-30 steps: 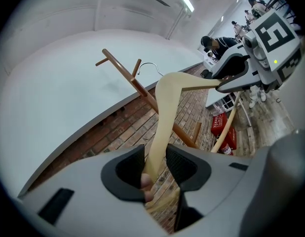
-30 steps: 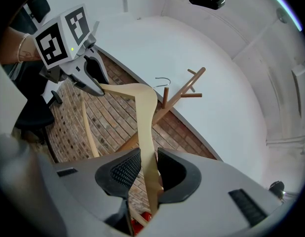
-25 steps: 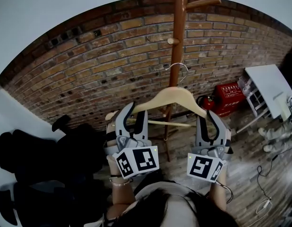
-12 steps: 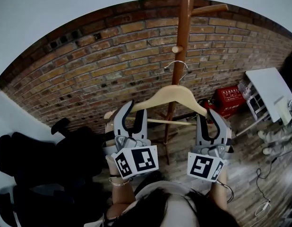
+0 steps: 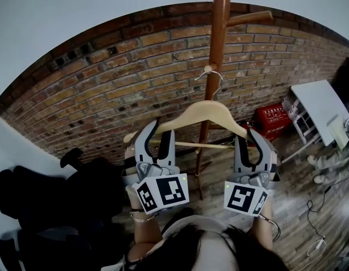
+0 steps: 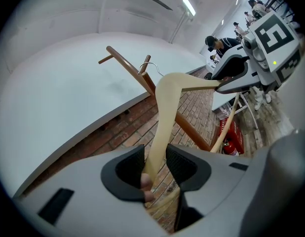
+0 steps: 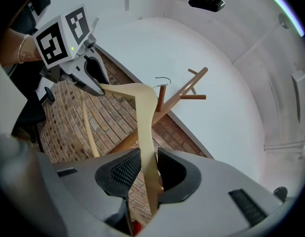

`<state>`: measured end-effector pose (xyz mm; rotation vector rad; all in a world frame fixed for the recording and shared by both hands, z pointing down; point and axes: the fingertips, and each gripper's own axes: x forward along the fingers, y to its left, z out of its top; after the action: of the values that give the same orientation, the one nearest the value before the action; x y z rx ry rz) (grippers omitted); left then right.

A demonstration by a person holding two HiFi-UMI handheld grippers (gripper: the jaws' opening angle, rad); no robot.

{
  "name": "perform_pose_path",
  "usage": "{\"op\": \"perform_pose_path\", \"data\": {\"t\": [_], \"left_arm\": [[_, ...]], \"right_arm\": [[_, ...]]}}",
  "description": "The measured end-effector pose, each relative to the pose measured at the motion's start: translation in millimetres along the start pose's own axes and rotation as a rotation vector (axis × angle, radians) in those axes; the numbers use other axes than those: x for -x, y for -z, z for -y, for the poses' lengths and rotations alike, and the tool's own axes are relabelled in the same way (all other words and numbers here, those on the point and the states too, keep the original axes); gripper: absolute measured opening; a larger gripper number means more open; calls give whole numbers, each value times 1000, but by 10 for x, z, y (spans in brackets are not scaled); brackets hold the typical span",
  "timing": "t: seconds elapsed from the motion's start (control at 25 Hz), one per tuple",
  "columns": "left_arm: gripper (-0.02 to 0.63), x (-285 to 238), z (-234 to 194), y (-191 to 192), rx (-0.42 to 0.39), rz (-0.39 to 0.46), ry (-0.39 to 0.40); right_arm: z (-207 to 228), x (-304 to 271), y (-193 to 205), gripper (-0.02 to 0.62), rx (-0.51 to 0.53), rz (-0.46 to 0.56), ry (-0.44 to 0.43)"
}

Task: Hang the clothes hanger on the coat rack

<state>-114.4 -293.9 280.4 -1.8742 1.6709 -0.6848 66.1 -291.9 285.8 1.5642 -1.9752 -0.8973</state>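
Your hanger has risen since a second ago; its wire hook now sits beside the coat rack, at its lower peg. Your left gripper and right gripper each clamp one arm end. It looks like light, stiff, smooth wood, so keep those outer holds.

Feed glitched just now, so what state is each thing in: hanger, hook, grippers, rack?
hanger: held up by both ends, roughly level.
hook: beside a peg, not clearly over it.
left gripper: shut on hanger.
right gripper: shut on hanger.
coat rack: upright.
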Motion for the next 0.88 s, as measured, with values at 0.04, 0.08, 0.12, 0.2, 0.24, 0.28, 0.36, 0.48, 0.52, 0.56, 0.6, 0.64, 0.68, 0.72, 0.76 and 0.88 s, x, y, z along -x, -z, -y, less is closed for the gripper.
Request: {"op": "perform_pose_path", "data": {"t": [0.04, 0.08, 0.12, 0.2, 0.24, 0.28, 0.36, 0.48, 0.52, 0.56, 0.6, 0.64, 0.68, 0.72, 0.76, 0.88], "left_arm": [[140, -14, -11, -5, 0, 2, 0], [140, -27, -23, -9, -1, 3, -1], [138, -41, -35, -13, -2, 4, -2], [138, -68, -55, -13, -4, 5, -2], [140, -80, -62, -11, -5, 6, -1], [140, -91, -67, -9, -5, 6, -1], [140, -115, -75, -12, -7, 8, 1], [140, -159, -74, -4, -10, 5, 7], [140, -174, -71, 4, -11, 3, 10], [140, -187, -68, 12, -11, 1, 12], [140, -201, -66, 18, -12, -1, 14], [140, -215, -63, 23, -13, -2, 16], [140, -231, -59, 26, -13, -4, 18], [140, -246, -53, 30, -13, -4, 20], [138, -260, -46, 34, -13, -5, 22], [140, -296, -29, 57, -14, -7, 27]], "right_arm": [[11, -15, -9, 121, 1, 1, 3], [18, -29, -17, 121, 1, 2, 5], [23, -43, -24, 121, 1, 3, 6], [28, -68, -33, 120, 1, 1, 7], [32, -79, -39, 120, 1, 0, 10], [41, -90, -48, 120, 1, 2, 13], [55, -111, -54, 121, -3, 4, 20], [52, -152, -37, 121, -9, 1, 21], [47, -166, -30, 120, -10, -1, 20], [42, -179, -25, 120, -11, -2, 19], [38, -193, -20, 120, -11, -4, 18], [35, -206, -12, 121, -12, -6, 16], [31, -220, 0, 121, -13, -8, 14], [23, -233, 15, 121, -14, -10, 11], [15, -246, 30, 121, -16, -12, 9], [-4, -282, 63, 121, -23, -18, 6]]}}
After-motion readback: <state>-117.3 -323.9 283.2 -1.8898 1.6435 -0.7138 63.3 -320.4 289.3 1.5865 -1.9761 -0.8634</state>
